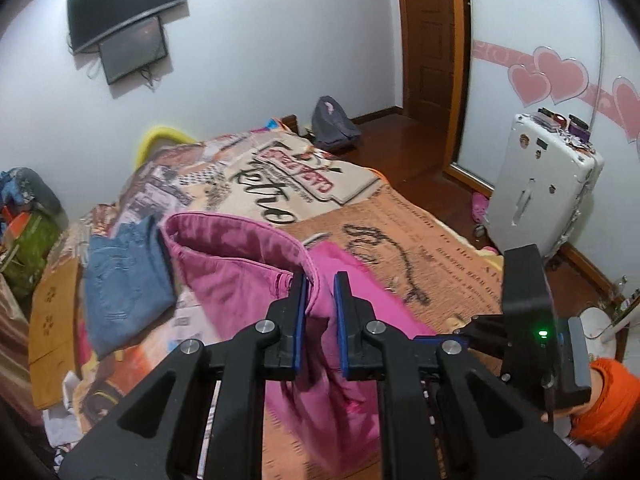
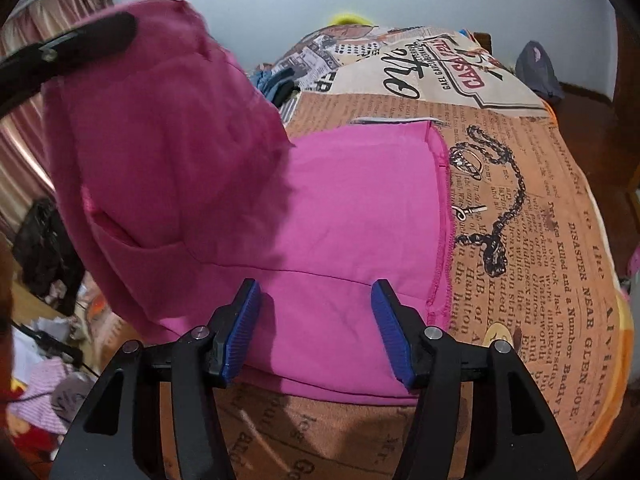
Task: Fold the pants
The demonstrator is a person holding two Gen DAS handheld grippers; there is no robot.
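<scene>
blanket (image 2: 560, 240) print reads "disaster near glencoe" and "casa".

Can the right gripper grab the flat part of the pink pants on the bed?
Probably yes. The right gripper is open, its fingers hanging just over the flat part of the pink pants on the bed, with nothing between. The left gripper holds the other part up, out of its way.
</scene>
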